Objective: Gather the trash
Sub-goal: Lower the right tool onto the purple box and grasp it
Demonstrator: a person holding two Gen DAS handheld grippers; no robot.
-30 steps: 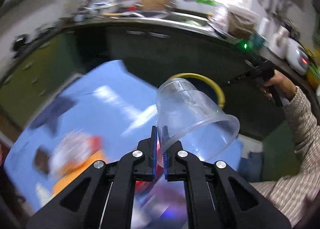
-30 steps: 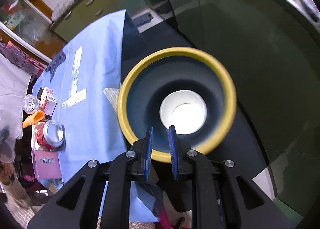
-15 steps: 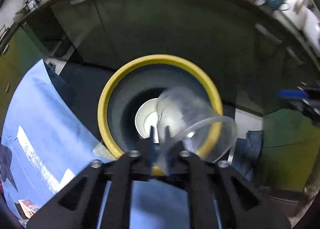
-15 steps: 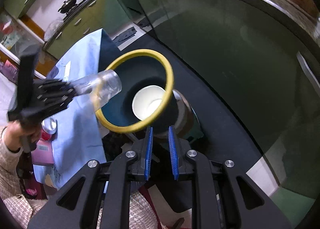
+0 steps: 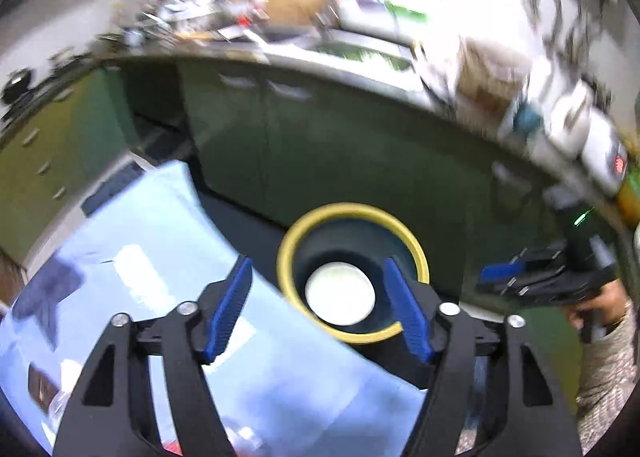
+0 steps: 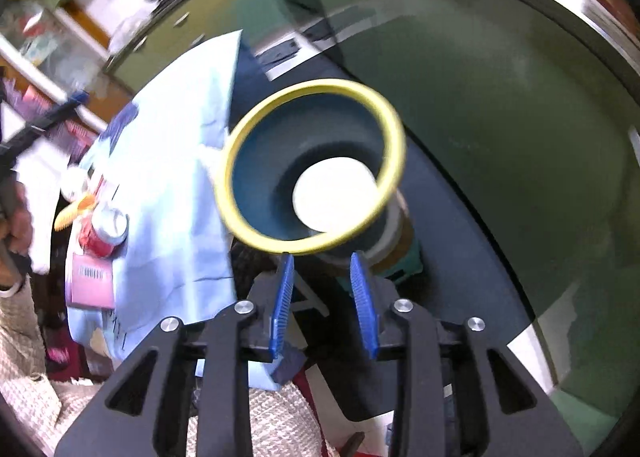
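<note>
A dark blue bin with a yellow rim (image 5: 416, 253) stands on the floor beside the blue-covered table (image 5: 160, 249); something white (image 5: 340, 293) lies at its bottom. It also shows in the right wrist view (image 6: 236, 161). My left gripper (image 5: 318, 281) is wide open and empty, above the table edge just short of the bin. My right gripper (image 6: 322, 269) is partly open and empty, near the bin's rim. On the table lie a red can (image 6: 106, 231), a pink box (image 6: 90, 283) and an orange piece (image 6: 74, 211).
Dark green cabinets (image 5: 320, 137) stand behind the bin, under a cluttered counter (image 5: 360, 41). The right gripper and hand show at the right of the left wrist view (image 5: 548, 277). Dark floor (image 6: 460, 217) surrounds the bin.
My left gripper has opened and no longer holds the clear plastic cup, which is out of view. It pulled back from over the bin. My right gripper's jaws have opened from nearly shut.
</note>
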